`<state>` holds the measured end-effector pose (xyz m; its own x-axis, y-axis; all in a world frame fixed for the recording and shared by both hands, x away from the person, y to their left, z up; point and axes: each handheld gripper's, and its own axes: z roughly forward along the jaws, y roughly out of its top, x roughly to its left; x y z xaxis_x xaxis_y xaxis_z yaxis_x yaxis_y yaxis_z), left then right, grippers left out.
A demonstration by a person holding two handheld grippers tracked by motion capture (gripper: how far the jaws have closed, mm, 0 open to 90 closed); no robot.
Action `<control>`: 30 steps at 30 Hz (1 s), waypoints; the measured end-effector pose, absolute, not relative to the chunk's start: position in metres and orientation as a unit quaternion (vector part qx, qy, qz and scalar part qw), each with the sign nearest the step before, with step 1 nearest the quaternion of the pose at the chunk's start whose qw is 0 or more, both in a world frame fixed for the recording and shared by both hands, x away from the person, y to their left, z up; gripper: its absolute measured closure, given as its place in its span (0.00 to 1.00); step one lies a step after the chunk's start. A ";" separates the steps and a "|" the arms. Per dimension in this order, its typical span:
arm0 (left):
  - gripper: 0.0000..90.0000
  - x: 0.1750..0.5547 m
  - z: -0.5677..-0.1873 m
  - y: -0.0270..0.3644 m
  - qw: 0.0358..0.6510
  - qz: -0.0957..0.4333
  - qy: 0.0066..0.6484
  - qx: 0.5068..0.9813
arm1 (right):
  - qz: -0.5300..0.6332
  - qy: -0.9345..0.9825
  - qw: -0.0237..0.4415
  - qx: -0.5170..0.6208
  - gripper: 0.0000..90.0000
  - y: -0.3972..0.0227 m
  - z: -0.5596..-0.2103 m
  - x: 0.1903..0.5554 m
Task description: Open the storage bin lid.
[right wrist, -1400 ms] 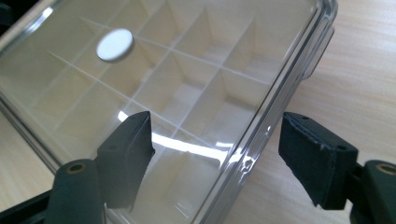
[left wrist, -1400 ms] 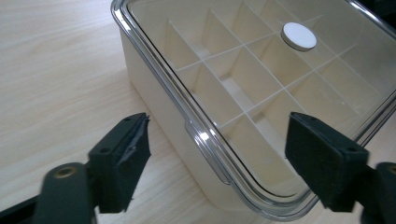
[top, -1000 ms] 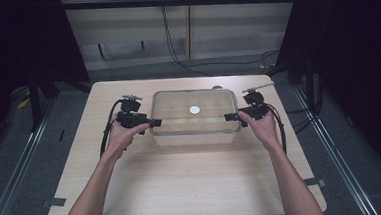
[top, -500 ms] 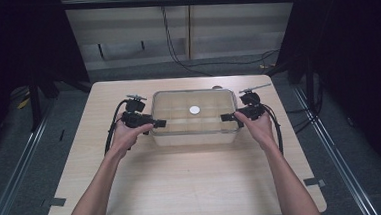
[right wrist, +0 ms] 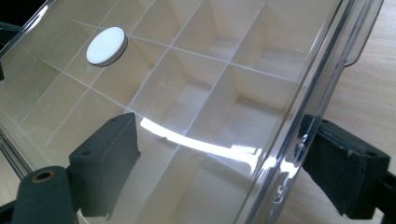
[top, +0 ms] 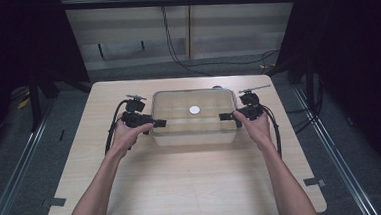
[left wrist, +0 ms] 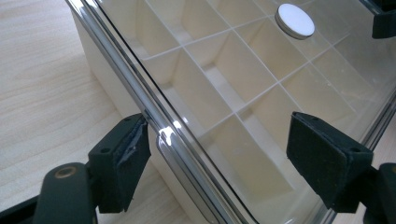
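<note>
A clear divided box (top: 194, 118) with a see-through lid (left wrist: 261, 88) sits toward the table's (top: 183, 188) far edge, midway between its side edges — the step looks like letting go of the lid, now lying flat. Next, both hands should draw outward. The left gripper (top: 154, 123) and right gripper (top: 227, 117) straddle the lid's short edges; the right's jaws have just been opening, and both stand wide, pads (right wrist: 105, 163) clear. A white knob (top: 194, 110) marks the middle.
</note>
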<state>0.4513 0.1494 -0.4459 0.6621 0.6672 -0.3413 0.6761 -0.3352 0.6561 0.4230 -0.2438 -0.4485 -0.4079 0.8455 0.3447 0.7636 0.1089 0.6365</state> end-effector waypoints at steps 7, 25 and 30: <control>0.23 0.451 -0.444 0.146 0.400 0.003 0.414 0.818 | 0.385 0.744 0.067 0.541 0.16 -0.241 -0.446 0.421; 0.29 0.444 -0.445 0.151 0.415 0.006 0.420 0.807 | 0.396 0.723 0.078 0.561 0.18 -0.240 -0.445 0.418; 0.29 0.444 -0.446 0.153 0.422 0.002 0.420 0.804 | 0.409 0.718 0.077 0.558 0.18 -0.243 -0.440 0.416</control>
<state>0.4435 0.1529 -0.4464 0.6479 0.6760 -0.3512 0.6731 -0.2921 0.6795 0.4159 -0.2427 -0.4403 -0.3656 0.8640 0.3462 0.7388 0.0431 0.6726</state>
